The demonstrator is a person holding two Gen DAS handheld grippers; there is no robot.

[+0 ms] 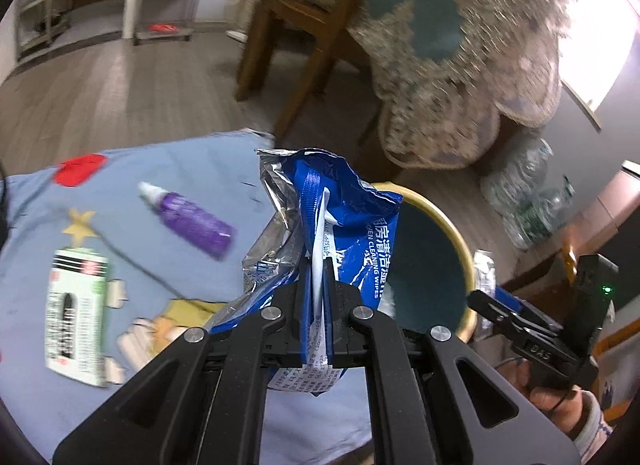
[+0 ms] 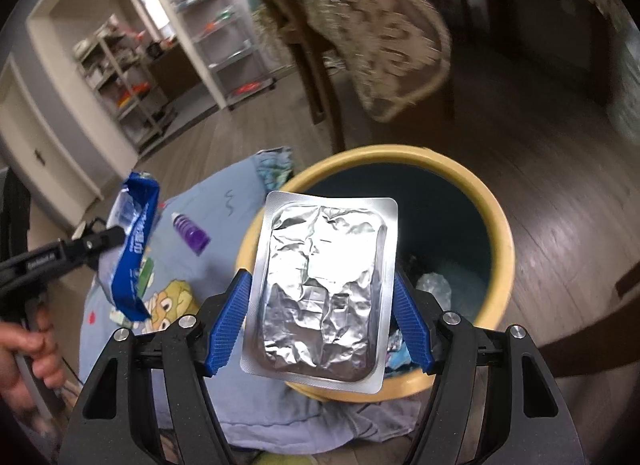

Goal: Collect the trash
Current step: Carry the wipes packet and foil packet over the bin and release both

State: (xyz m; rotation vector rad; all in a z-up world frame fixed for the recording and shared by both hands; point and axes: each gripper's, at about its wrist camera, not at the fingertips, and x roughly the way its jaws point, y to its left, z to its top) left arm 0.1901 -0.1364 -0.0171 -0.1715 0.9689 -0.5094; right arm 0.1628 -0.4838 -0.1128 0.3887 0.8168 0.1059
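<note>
Left wrist view: the left gripper [image 1: 318,305] is clamped tight on a crumpled blue foil wipes packet [image 1: 340,221], pinched at its lower middle, with the torn silver-lined mouth standing above the jaws. The packet looks light, soft and crushable; its glossy film is probably slippery, so a grip across a flattened fold seems safest. Beyond it stands a round bin with a yellow rim and dark teal interior [image 1: 466,253], and to the left a light blue cartoon-print cloth [image 1: 200,169] carries a purple bottle with a white cap [image 1: 188,221] and a white and green carton [image 1: 76,313].

Right wrist view: the right gripper [image 2: 320,305] holds a flat silver foil blister sheet [image 2: 324,289] edge to edge between its 2 blue pads [image 2: 230,321], jaws fairly wide. The sheet appears thin, light and easily buckled, so side pressure should stay gentle. It hangs just before the bin [image 2: 496,225], which already contains some waste.
</note>
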